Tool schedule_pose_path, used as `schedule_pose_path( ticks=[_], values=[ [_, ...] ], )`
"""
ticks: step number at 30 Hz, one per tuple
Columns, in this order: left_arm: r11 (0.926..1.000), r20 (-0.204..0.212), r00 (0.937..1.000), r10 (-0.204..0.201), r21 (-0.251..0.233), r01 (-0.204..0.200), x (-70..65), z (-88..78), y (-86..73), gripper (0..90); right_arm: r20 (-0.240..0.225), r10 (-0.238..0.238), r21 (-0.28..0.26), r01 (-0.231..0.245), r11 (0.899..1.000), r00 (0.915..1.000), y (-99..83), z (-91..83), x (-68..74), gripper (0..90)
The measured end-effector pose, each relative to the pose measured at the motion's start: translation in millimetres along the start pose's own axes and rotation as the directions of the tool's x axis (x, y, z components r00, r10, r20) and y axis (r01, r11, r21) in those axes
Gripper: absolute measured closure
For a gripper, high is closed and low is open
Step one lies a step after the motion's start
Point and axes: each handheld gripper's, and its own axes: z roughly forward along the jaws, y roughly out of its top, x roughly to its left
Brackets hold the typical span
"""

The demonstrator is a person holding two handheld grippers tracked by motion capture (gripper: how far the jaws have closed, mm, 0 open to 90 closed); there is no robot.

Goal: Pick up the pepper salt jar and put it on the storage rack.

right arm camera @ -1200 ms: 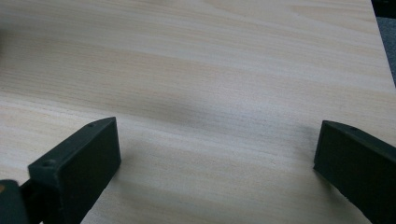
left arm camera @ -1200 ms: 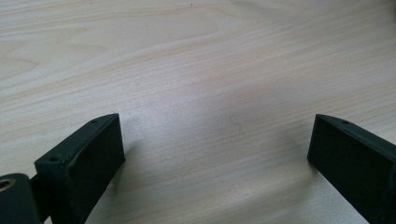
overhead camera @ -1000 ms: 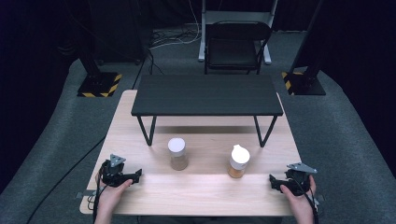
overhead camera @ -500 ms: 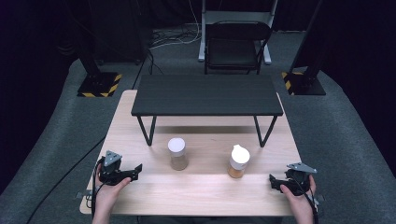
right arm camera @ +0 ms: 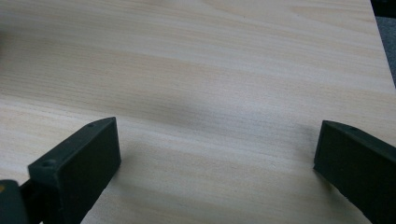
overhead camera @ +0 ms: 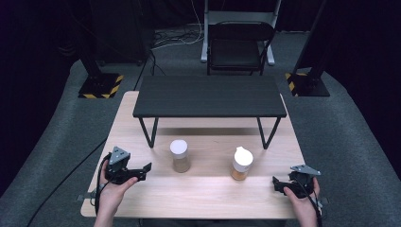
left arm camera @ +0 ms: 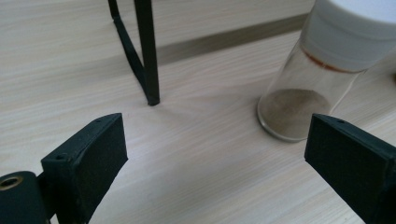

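Now the left gripper (overhead camera: 142, 169), held in the person's left hand (overhead camera: 113, 189) near the front left of the pale wooden table (overhead camera: 208, 198), points toward the clear glass jar with a flat white lid (overhead camera: 180, 156). Its jaws stand wide apart with nothing between them, though they have just been closing slightly; in the left gripper view the jar (left arm camera: 322, 74) stands upright ahead and to the right of the gap, with brownish powder at its bottom, just beyond the right jaw. A thin black metal leg (left arm camera: 147, 51) of the low black shelf (overhead camera: 210, 96) meets the tabletop further ahead, to the left.

Over at the front right corner, the right gripper (overhead camera: 279, 184) rests low in the right hand (overhead camera: 302, 203), its jaws equally wide and empty above bare wood. A second jar with a domed white cap and orange-brown contents (overhead camera: 241, 163) stands between the two grippers, nearer the right one and apart from it.
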Motion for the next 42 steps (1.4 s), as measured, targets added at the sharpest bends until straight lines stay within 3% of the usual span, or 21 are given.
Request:
schedule_pose_path(
  ticks=[4,9,18,28,42],
  values=[
    [0.9999,0.030,0.9995,0.008,-0.013,-0.007,-1.8,1.8,8.4,5.0,0.000,0.000,0.000,0.000,1.000,1.0000,0.0,0.0,0.0,0.0],
    [0.9990,0.107,0.9942,0.011,-0.045,-0.006,3.4,5.6,15.5,4.7,0.001,0.001,0.000,-0.001,1.000,1.0000,0.1,0.1,0.2,0.0],
    [0.9966,0.132,0.9895,0.060,-0.065,-0.051,-12.3,13.8,30.1,4.6,0.000,0.000,0.000,0.000,1.000,1.0000,0.1,0.1,0.2,0.0],
    [0.9943,0.148,0.9841,0.098,-0.055,-0.091,-31.7,37.7,36.3,5.0,-0.002,0.000,0.000,0.000,1.000,1.0000,0.2,0.1,0.1,0.0],
    [0.9949,0.151,0.9841,0.093,-0.051,-0.086,-46.0,70.2,29.8,14.0,-0.005,-0.003,0.001,0.003,1.000,1.0000,0.3,0.0,-0.1,0.0]
  ],
)
